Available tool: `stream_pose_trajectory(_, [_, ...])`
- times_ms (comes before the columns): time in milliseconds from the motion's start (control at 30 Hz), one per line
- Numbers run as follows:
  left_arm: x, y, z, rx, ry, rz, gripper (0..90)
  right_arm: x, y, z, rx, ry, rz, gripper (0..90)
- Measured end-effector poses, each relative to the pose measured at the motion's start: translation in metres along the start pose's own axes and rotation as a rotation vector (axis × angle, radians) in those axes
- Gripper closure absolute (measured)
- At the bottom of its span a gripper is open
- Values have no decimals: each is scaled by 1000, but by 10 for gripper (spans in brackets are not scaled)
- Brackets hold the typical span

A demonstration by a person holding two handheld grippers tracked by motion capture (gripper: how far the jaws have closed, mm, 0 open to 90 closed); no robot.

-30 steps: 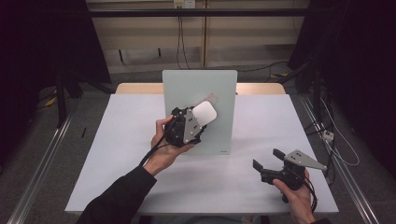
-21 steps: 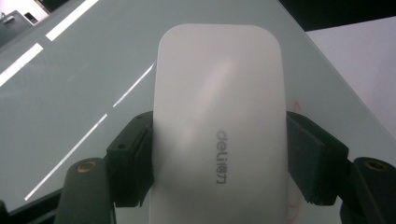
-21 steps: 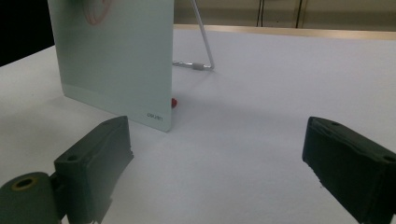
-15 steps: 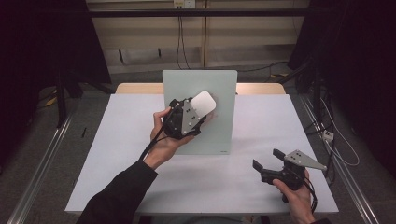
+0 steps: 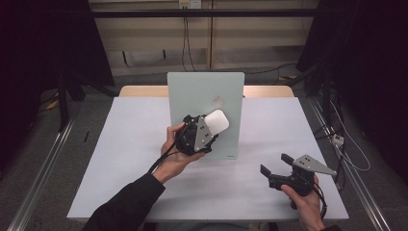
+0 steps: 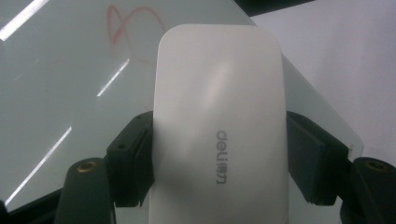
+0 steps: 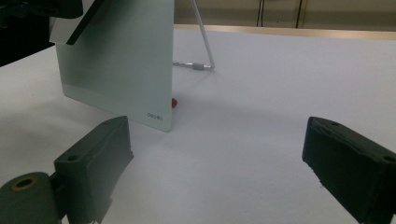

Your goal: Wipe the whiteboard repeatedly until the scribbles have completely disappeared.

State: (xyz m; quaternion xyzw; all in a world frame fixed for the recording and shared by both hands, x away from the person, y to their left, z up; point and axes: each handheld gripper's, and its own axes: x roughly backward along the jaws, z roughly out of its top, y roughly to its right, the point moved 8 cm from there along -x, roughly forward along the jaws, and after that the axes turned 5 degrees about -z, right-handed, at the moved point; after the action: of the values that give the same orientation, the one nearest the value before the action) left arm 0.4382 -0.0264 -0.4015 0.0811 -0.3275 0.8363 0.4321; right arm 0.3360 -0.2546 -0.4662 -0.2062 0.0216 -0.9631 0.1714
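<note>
Left hand-held gripper clamps the white eraser against the glass board mid-worktop; right hand-held gripper gapes empty near the front right corner

white eraser, pale green board with red scribble, black tongs

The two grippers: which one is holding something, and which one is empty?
The left gripper is shut on the white eraser, held against the glass board. The right gripper stands open over the table, holding nothing.

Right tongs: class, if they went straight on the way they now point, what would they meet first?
Probably nothing on the table: the right tongs stand open, aimed past the glass board and its wire stand; depth is unclear.
</note>
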Motion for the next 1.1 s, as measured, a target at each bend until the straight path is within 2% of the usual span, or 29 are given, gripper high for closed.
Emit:
stream_pose_trajectory(100, [2, -8, 5, 11, 9, 15, 312, 0, 0, 0, 1, 0, 0, 81])
stream_pose_trajectory(233, [7, -29, 20, 33, 34, 52, 312, 0, 0, 0, -3, 2, 1, 81])
stream_pose_trajectory(267, [7, -29, 20, 33, 34, 52, 312, 0, 0, 0, -3, 2, 1, 81])
stream_pose_trajectory(300, [9, -38, 26, 46, 49, 70, 312, 0, 0, 0, -3, 2, 2, 81])
stream_pose_trajectory(400, [9, -43, 31, 51, 57, 76, 312, 0, 0, 0, 1, 1, 2, 81])
stream_pose_trajectory(500, [7, -41, 32, 46, 61, 72, 312, 0, 0, 0, -3, 2, 2, 81])
stream_pose_trajectory(567, [2, -30, 28, 21, 43, 44, 312, 0, 0, 0, -2, 2, 1, 81])
stream_pose_trajectory(600, [2, -30, 28, 21, 43, 44, 311, 0, 0, 0, -2, 2, 1, 81])
stream_pose_trajectory(700, [-4, -13, 22, 20, 36, 3, 312, 0, 0, 0, -3, 3, 1, 81])
stream_pose_trajectory(733, [-8, -2, 17, 1, 20, -12, 312, 1, 0, 0, -3, 3, 2, 81])
stream_pose_trajectory(767, [-8, -2, 17, 1, 20, -12, 312, 1, 0, 0, -3, 3, 1, 81])
stream_pose_trajectory(800, [-12, 9, 13, -17, 4, -39, 311, 0, 0, 0, -4, 3, 1, 81])
stream_pose_trajectory(867, [-14, 12, 11, -29, -9, -43, 311, 0, 0, 0, -5, 4, 1, 81])
stream_pose_trajectory(933, [-13, 9, 14, 0, 0, -66, 312, 1, 0, 0, -4, 4, 2, 81])
stream_pose_trajectory(967, [-13, 9, 14, 0, 0, -66, 312, 1, 0, 0, -4, 4, 2, 81])
stream_pose_trajectory(1033, [-11, 3, 18, -1, 5, -50, 311, 1, 0, 0, -3, 4, 2, 81])
stream_pose_trajectory(1067, [-9, -7, 25, 2, 11, -27, 312, 1, 0, 0, -5, 4, 1, 81])
stream_pose_trajectory(1100, [-9, -7, 25, 2, 11, -27, 312, 1, 0, 0, -5, 4, 1, 81])
